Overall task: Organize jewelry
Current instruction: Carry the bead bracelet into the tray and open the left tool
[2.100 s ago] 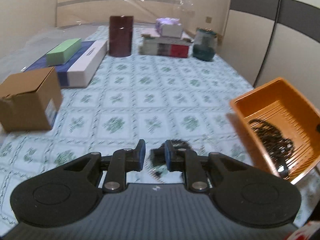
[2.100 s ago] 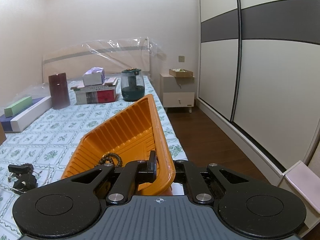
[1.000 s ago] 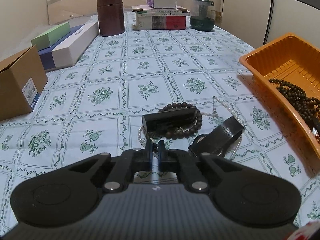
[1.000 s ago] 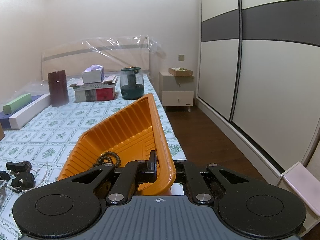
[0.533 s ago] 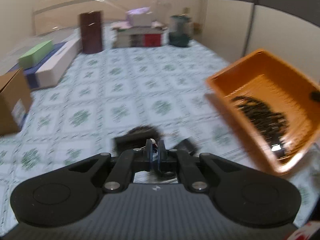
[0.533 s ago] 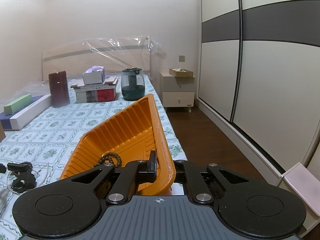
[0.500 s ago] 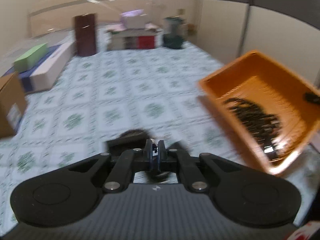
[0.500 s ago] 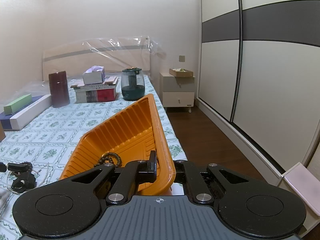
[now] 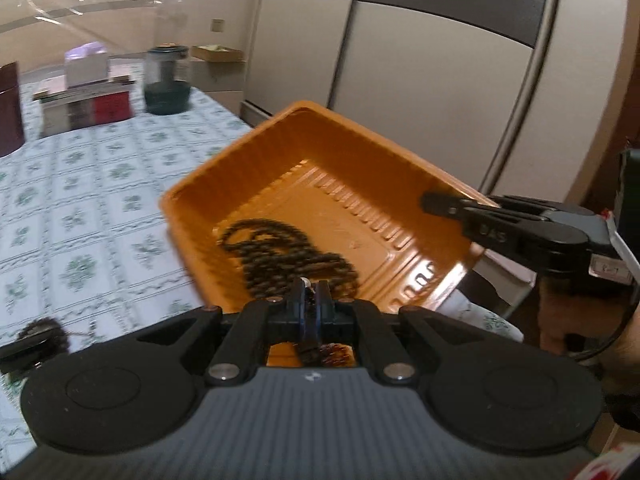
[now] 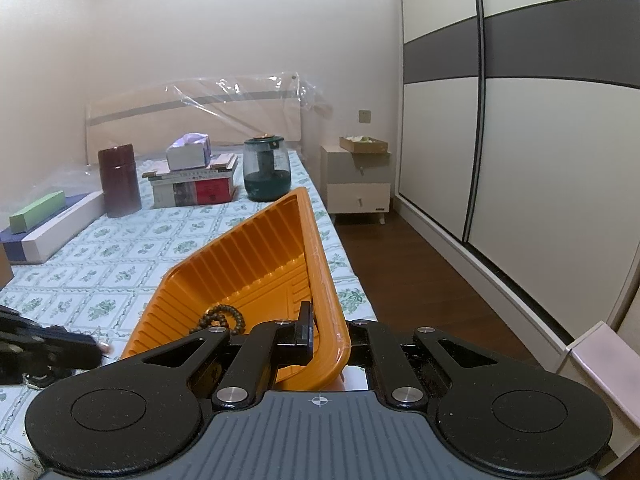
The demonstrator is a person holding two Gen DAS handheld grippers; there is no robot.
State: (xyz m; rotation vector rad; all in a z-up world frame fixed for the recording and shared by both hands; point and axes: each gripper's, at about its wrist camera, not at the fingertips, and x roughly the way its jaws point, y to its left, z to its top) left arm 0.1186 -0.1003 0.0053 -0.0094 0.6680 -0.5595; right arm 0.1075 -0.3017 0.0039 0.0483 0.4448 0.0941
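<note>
1. A bed covered in a white cloth with green floral squares (image 10: pixel 168 240) fills the left of the room; a cream and grey sliding wardrobe (image 10: pixel 520 140) stands along the right, with dark wood floor between.
2. At the head of the bed stand a dark red cylinder (image 10: pixel 119 180), a stack of books (image 10: pixel 192 188) with a tissue box (image 10: pixel 188 152) on top, and a dark green jar (image 10: pixel 267 174). A green box (image 10: pixel 38 205) lies on a longer white and blue box at the left.
3. The orange tray (image 9: pixel 320 168) is tilted, its lower edge near the cloth at the bed's side.
4. The right gripper (image 10: pixel 325 338) is clamped on the tray's rim, one finger inside the wall and one outside.
5. Dark bead strands (image 9: pixel 280 256) lie heaped on the ribbed tray floor.
6. The left gripper (image 9: pixel 310 296) hovers over the near end of the tray, jaws pressed almost together on a thin piece with a small pale bead showing at the tips; what it is, blur hides.
7. More dark jewelry (image 9: pixel 40 330) lies on the cloth at the left, apart from the tray.
</note>
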